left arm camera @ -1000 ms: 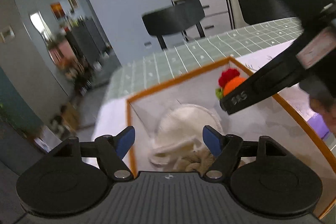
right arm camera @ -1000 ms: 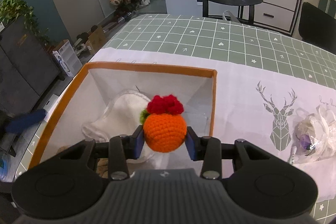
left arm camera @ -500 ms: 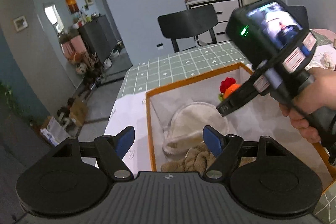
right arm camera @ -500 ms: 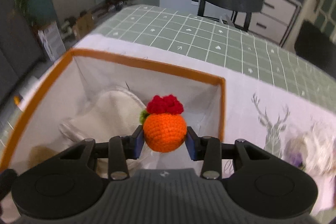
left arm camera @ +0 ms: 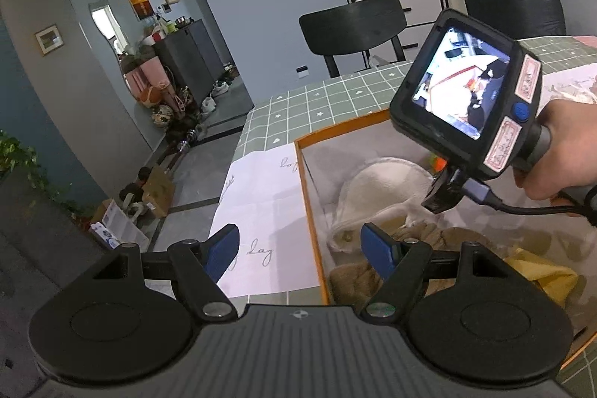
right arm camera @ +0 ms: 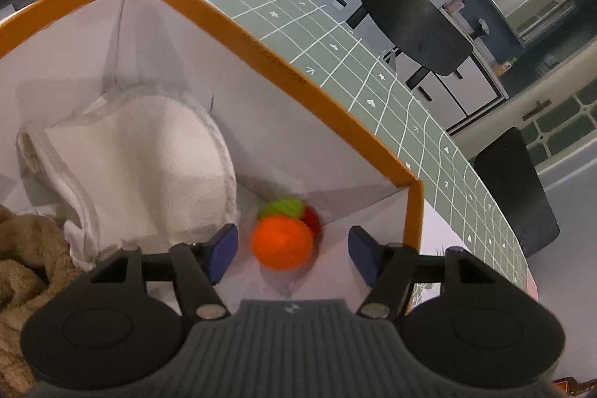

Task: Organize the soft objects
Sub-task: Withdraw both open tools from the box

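Note:
An orange crochet ball (right arm camera: 282, 241) with a green and red top lies in the far corner of the orange-rimmed white box (right arm camera: 283, 69). My right gripper (right arm camera: 293, 250) is open just above it, inside the box, not touching it. A white fluffy cushion (right arm camera: 149, 170) and a tan plush cloth (right arm camera: 26, 248) lie in the box too. My left gripper (left arm camera: 300, 248) is open and empty over the box's left rim (left arm camera: 309, 204). The left wrist view shows the right gripper's body (left arm camera: 462, 107) dipping into the box, the cushion (left arm camera: 377, 185) and a sliver of orange (left arm camera: 439, 163).
The box stands on a green gridded tablecloth (right arm camera: 335, 36) with a white paper sheet (left arm camera: 261, 211) beside it. A yellow cloth (left arm camera: 541, 271) lies in the box's near part. Black chairs (right arm camera: 414, 21) stand beyond the table. The table's left edge drops to the floor (left arm camera: 186, 189).
My right gripper moved down into the box, tilted, and opened; the orange ball dropped out of it into the corner. My left gripper drew back to the left.

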`<state>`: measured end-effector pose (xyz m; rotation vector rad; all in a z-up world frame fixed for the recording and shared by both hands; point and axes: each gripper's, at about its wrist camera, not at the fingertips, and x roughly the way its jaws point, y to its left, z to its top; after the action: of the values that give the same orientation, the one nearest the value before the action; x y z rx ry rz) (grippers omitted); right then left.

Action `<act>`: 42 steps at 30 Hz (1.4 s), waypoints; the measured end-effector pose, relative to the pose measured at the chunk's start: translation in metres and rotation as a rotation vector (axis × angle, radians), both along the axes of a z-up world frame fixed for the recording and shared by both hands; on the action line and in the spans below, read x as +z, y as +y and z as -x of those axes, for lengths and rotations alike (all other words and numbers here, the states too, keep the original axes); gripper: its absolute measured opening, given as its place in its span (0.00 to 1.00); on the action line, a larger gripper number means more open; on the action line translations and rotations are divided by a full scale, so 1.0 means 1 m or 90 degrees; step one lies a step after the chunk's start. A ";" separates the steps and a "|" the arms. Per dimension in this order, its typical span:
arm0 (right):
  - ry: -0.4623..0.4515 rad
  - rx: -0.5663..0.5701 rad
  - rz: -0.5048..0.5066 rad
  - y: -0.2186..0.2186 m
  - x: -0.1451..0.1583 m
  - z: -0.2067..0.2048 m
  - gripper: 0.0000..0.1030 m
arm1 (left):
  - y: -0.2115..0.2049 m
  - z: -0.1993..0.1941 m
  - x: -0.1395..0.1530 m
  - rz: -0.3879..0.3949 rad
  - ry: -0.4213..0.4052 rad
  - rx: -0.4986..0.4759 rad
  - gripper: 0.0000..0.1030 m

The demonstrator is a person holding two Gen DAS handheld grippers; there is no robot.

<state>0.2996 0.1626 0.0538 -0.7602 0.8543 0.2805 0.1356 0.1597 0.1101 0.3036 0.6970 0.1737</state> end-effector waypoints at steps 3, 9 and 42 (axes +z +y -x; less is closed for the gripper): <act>-0.001 0.001 -0.007 -0.003 0.003 0.001 0.68 | 0.002 0.000 -0.003 0.001 0.003 0.004 0.85; -0.007 0.000 -0.046 -0.005 0.017 0.004 0.77 | 0.005 0.002 -0.004 0.016 0.003 0.009 0.85; 0.096 -0.115 -0.278 -0.101 0.045 0.017 0.06 | -0.006 0.009 -0.048 0.065 -0.003 -0.031 0.61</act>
<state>0.2831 0.0620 0.0993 -0.2555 0.9552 0.3508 0.1264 0.1538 0.0620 0.2226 0.6904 0.0919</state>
